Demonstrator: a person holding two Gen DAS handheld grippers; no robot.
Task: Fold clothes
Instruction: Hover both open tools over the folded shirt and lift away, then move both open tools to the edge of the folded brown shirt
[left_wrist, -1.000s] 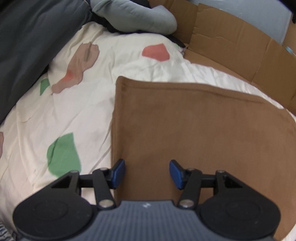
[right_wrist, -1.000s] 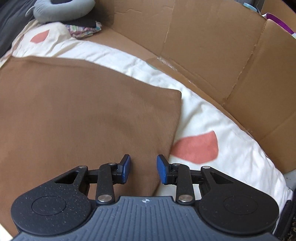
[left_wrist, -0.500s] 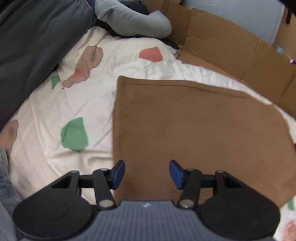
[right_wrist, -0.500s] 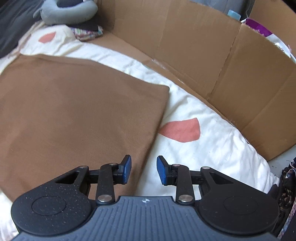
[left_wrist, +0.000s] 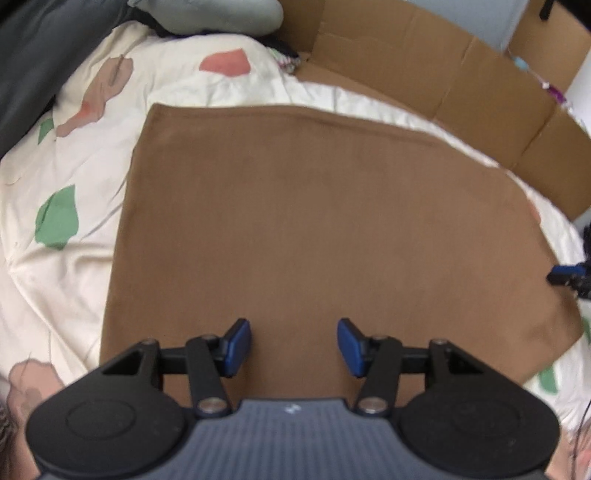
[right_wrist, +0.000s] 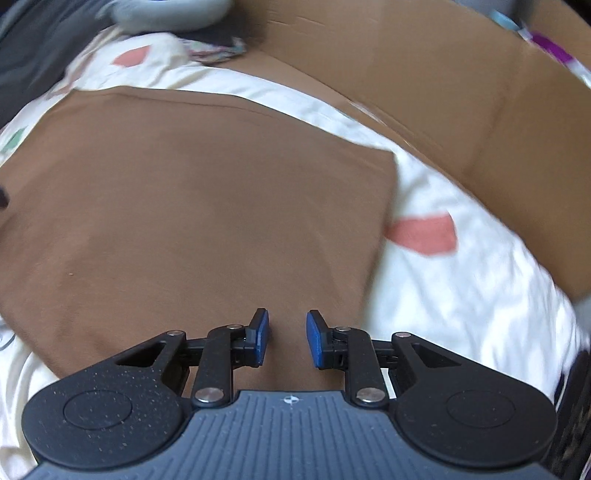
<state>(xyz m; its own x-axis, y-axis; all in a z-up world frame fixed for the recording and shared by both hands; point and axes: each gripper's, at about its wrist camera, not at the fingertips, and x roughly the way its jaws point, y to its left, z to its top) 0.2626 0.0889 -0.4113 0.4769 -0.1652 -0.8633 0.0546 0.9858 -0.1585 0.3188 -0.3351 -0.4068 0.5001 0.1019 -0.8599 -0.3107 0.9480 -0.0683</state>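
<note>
A brown cloth (left_wrist: 317, 221) lies flat as a folded rectangle on a white bedspread with coloured patches; in the right wrist view the same brown cloth (right_wrist: 192, 214) fills the left and centre. My left gripper (left_wrist: 293, 345) hovers open over the cloth's near edge, holding nothing. My right gripper (right_wrist: 287, 338) hangs over the cloth's near right part, its jaws apart and empty. A tip of the right gripper (left_wrist: 567, 275) shows at the right edge of the left wrist view.
The bedspread (left_wrist: 66, 184) extends left and right (right_wrist: 461, 288) of the cloth. A cardboard wall (left_wrist: 461, 74) rises behind the bed, also seen in the right wrist view (right_wrist: 480, 110). A grey pillow (left_wrist: 207, 14) and dark bedding (left_wrist: 33, 55) lie at the far left.
Both grippers have pulled back and lifted away from the cloth, so more of it shows. The left one has shifted toward the cloth's middle. Both stayed open.
</note>
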